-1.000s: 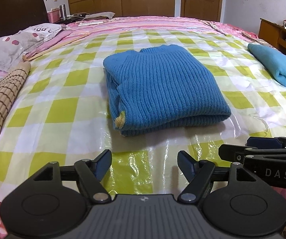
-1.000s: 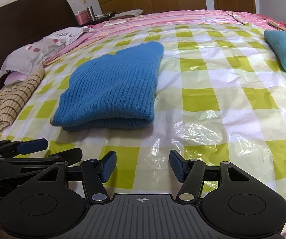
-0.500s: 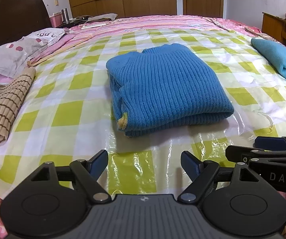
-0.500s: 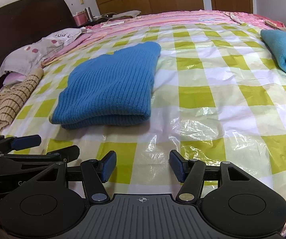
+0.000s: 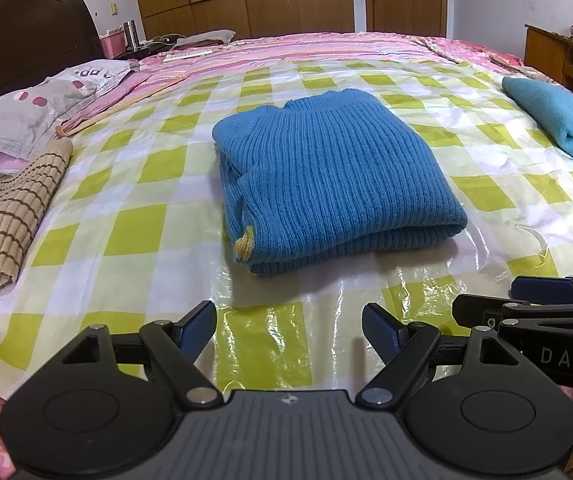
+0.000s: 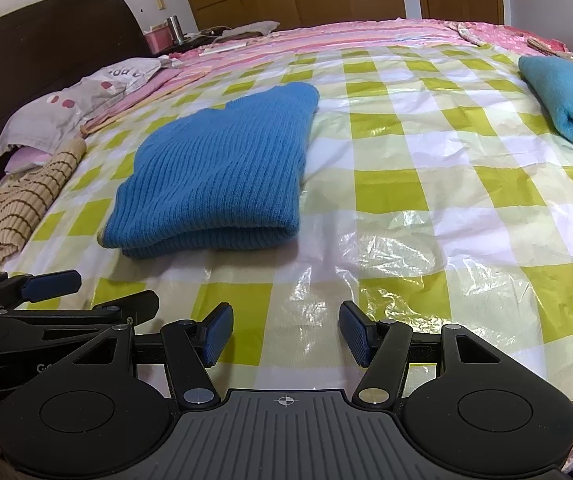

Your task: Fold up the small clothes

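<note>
A folded blue ribbed sweater (image 5: 334,184) lies flat on the green-and-white checked plastic sheet (image 5: 134,236) that covers the bed; a yellow cuff shows at its near left corner. My left gripper (image 5: 288,322) hovers over the sheet just in front of the sweater, open and empty. Beside it, my right gripper (image 6: 286,326) is also open with nothing between its fingers. From the right wrist, the sweater (image 6: 222,184) sits ahead and to the left. Each gripper appears at the edge of the other's view: the right gripper (image 5: 498,298) and the left gripper (image 6: 98,292).
A folded teal garment (image 5: 558,120) lies at the sheet's right edge. A beige striped garment (image 5: 10,208) and a pillow (image 5: 38,108) sit on the left by the dark headboard. Wooden wardrobes and a door stand behind the bed, with a wooden dresser at the far right.
My left gripper's jaws have spread a little wider. The sweater and the right gripper have stayed where they were.
</note>
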Demonstrator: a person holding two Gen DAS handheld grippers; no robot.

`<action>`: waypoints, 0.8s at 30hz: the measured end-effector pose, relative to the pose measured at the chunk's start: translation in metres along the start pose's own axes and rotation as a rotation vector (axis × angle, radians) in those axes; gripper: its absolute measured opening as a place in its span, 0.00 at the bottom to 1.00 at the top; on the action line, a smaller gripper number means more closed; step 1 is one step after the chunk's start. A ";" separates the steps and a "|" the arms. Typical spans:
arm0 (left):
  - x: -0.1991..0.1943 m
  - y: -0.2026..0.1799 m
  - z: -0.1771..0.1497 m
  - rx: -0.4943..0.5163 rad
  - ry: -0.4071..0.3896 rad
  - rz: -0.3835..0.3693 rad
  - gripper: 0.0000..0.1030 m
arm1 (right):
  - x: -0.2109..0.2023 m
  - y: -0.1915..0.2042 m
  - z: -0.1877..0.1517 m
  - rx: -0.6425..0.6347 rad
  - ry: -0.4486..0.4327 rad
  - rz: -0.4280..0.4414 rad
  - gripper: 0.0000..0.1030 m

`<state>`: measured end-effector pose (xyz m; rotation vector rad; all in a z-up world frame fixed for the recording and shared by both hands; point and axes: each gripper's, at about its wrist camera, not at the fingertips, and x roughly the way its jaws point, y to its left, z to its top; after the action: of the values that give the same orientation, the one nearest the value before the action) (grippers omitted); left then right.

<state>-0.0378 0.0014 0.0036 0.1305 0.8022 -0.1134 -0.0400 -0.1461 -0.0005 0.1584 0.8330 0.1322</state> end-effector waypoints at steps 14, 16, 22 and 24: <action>-0.003 0.000 -0.002 -0.001 -0.012 0.012 0.82 | 0.000 0.000 0.000 0.001 0.000 0.000 0.58; -0.003 0.000 -0.002 -0.002 -0.012 0.012 0.82 | 0.000 0.000 0.000 0.002 0.001 0.000 0.58; -0.003 0.000 -0.003 -0.003 -0.014 0.013 0.82 | 0.000 0.002 -0.001 0.004 0.002 -0.002 0.58; -0.002 0.001 -0.003 -0.005 -0.013 0.015 0.82 | 0.000 0.002 -0.001 0.002 0.003 -0.002 0.58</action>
<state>-0.0410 0.0027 0.0035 0.1309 0.7883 -0.0983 -0.0410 -0.1439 -0.0010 0.1591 0.8365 0.1304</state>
